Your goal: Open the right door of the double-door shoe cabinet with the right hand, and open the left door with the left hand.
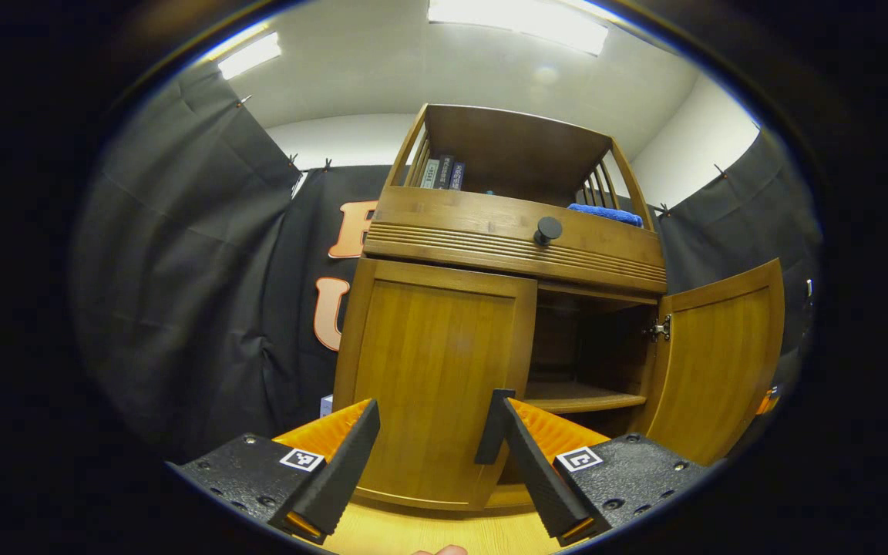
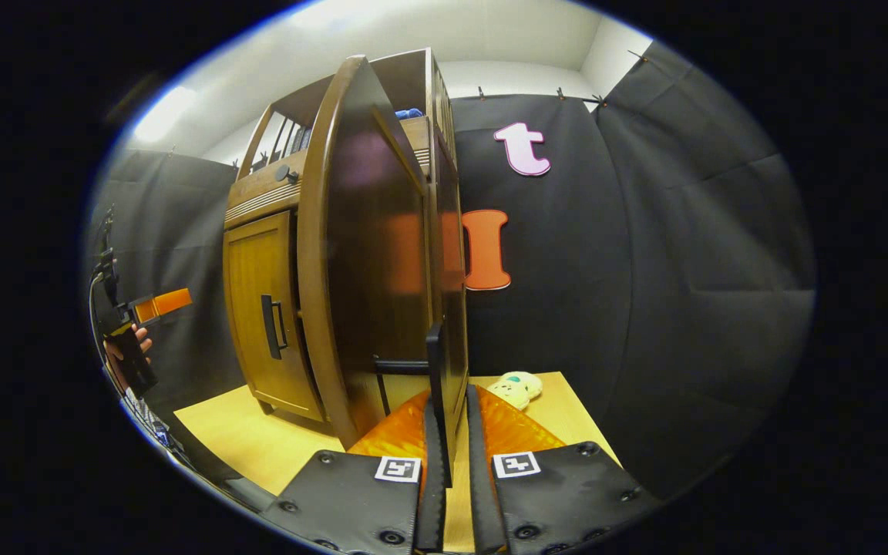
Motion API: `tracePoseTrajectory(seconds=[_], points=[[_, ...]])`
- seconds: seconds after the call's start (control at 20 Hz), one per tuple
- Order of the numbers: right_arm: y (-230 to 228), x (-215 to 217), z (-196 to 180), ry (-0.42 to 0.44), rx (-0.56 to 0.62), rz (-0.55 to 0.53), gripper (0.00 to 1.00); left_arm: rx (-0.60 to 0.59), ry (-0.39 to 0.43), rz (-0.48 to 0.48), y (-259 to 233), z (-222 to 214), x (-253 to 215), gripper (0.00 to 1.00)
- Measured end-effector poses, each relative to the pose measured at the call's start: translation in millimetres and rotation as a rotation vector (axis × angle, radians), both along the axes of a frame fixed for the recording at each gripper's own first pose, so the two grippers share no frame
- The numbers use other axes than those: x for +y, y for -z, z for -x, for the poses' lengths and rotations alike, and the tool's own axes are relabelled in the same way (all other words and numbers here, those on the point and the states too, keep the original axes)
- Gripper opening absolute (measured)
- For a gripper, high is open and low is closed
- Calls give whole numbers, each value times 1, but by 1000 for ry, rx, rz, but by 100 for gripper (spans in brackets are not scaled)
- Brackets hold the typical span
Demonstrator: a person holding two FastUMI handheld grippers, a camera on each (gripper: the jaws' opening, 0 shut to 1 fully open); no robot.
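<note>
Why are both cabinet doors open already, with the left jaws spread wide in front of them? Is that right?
Not quite. The right door is swung open, but the left door is shut flat against the cabinet, as the left gripper view shows. The left gripper does have its jaws spread wide in front of that door, touching nothing.

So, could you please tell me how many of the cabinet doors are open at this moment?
1. The right door stands swung open, its edge pinched in the right hand-held gripper. The left door is shut, with the open left hand-held gripper before it.
</note>
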State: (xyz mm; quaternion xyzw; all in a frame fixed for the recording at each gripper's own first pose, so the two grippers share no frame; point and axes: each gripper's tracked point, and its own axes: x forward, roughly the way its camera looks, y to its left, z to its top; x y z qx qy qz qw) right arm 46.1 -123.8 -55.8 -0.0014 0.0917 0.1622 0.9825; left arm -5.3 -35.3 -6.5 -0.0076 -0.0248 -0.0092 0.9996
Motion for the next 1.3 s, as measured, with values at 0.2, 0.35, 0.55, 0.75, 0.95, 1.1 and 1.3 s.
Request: tracePoseTrajectory(seconds=[0.2, 0.35, 0.55, 0.75, 0.95, 1.1, 1.3], points=[[1, -12, -7, -23, 1, -63, 34, 18, 6, 4, 5, 0, 2, 92], [0, -6, -4, -12, -12, -52, 30, 33, 7, 14, 10, 1, 3, 95], [4, -3, 12, 6, -15, -60, 22, 53, 24, 12, 16, -4, -1, 95], [7, -25, 33, 107, -1, -83, 24, 73, 54, 13, 23, -9, -10, 95], [-6, -43, 54, 269, -28, -26, 38, 103, 101, 17, 33, -30, -29, 92], [-30, -42, 84, 376, -60, 27, 24, 143, 148, 16, 47, -56, -48, 92], [-50, -19, 121, 435, -89, 86, 24, 160, 175, -18, 63, -88, -61, 92]])
